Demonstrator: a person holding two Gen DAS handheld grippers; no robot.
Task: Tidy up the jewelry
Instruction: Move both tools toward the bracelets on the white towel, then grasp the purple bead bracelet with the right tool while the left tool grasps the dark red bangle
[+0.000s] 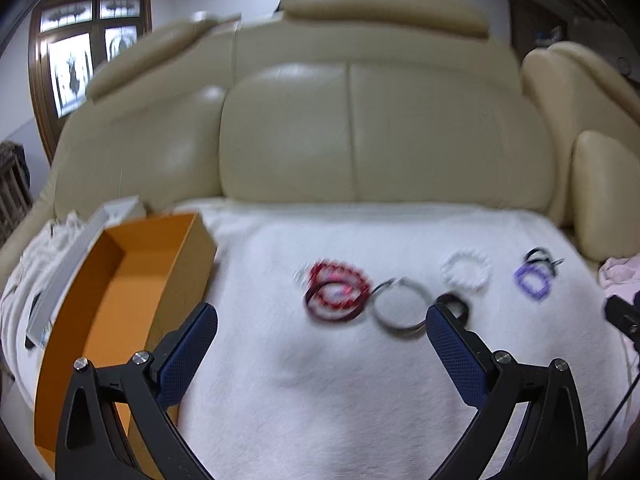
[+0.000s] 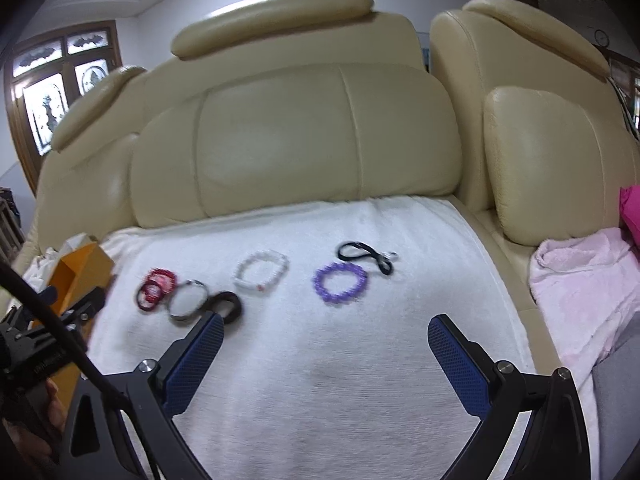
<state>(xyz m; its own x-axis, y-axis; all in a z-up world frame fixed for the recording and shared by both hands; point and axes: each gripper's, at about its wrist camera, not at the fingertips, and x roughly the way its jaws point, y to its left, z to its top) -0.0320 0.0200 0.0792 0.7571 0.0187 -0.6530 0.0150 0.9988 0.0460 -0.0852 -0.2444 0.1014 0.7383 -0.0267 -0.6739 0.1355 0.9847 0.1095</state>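
Right wrist view showing the jewelry: purple beaded bracelet [image 2: 340, 282] lying mid-towel, black cord [image 2: 365, 256] just behind it toward the back edge, white bracelet [image 2: 261, 270] to its left. Nearer the towel's left edge, resting close together: red bracelets [image 2: 155, 283], grey bangle [image 2: 188, 298], dark ring [image 2: 227, 307]. Looking light, small and loose; beads likely rolling, so pinching across one side of a loop. Orange box [image 1: 120, 280] sitting open at the left edge of the white towel [image 2: 320, 380]. Left gripper [image 1: 322, 314] spread wide, holding nothing. Right gripper [image 2: 326, 326] likewise gaping, empty, hovering over bare towel.
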